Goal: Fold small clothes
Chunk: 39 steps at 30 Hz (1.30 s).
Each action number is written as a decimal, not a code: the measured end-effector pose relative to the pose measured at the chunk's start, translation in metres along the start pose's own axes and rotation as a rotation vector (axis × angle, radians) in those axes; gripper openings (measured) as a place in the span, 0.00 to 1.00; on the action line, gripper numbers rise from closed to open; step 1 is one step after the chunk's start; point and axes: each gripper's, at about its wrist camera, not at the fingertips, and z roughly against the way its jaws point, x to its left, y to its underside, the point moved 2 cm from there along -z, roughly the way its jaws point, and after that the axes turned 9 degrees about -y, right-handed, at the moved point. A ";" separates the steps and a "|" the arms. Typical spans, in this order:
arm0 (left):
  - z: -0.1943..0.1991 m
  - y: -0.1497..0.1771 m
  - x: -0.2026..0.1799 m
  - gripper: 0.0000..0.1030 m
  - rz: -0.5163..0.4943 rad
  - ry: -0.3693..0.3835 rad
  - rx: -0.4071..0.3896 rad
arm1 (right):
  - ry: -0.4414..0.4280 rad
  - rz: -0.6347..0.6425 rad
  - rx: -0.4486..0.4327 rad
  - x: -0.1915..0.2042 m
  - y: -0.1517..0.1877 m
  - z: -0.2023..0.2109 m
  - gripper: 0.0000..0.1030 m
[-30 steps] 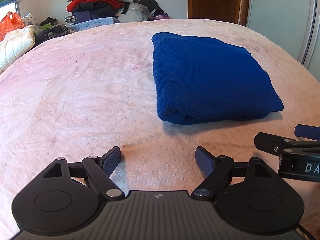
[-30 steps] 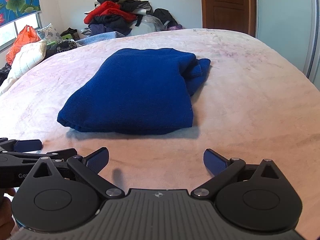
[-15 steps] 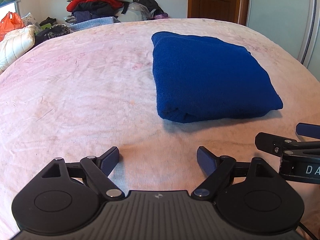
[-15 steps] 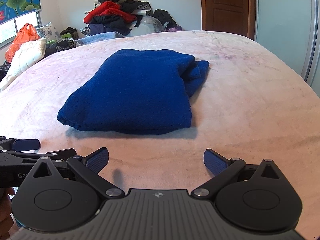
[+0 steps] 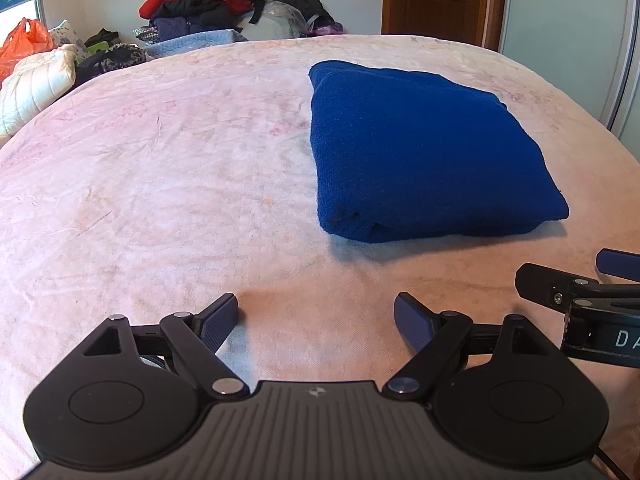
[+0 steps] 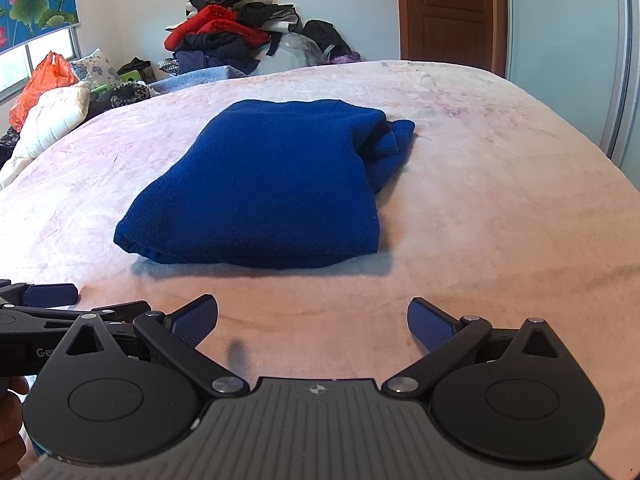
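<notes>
A folded blue garment is lying on the pink bed, ahead of both grippers and touching neither, with a loose layered edge showing at its far right side in the right wrist view. The left gripper is hovering low over the bedspread with its fingers spread apart and grasping nothing, the garment sitting ahead and to its right. The right gripper is likewise hanging released and empty just beside the left one, while a heap of clothes is sitting beyond the bed's far edge.
</notes>
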 end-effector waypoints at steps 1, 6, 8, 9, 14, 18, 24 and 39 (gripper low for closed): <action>0.000 -0.001 0.000 0.83 0.001 -0.001 0.002 | 0.001 -0.001 0.000 0.000 0.000 0.000 0.99; 0.002 -0.002 0.000 0.83 0.010 -0.003 -0.001 | 0.007 -0.005 -0.007 -0.002 -0.001 0.002 0.99; 0.003 -0.002 -0.001 0.83 0.003 -0.008 -0.002 | 0.009 -0.008 -0.009 -0.003 -0.001 0.003 0.99; 0.003 -0.001 -0.002 0.83 0.000 -0.009 -0.004 | 0.010 -0.011 -0.009 -0.004 -0.001 0.003 0.99; 0.006 -0.003 -0.004 0.83 -0.012 -0.005 -0.016 | 0.014 -0.007 -0.011 -0.004 0.000 0.004 0.99; 0.006 -0.004 -0.005 0.83 -0.025 -0.004 -0.012 | 0.017 -0.003 -0.016 -0.005 -0.001 0.006 0.99; 0.010 -0.006 0.003 0.83 0.008 -0.009 -0.013 | 0.002 -0.005 -0.003 -0.001 -0.001 0.004 0.99; 0.012 -0.005 0.005 0.83 0.007 -0.025 -0.019 | 0.001 0.026 -0.020 0.007 0.002 0.012 0.99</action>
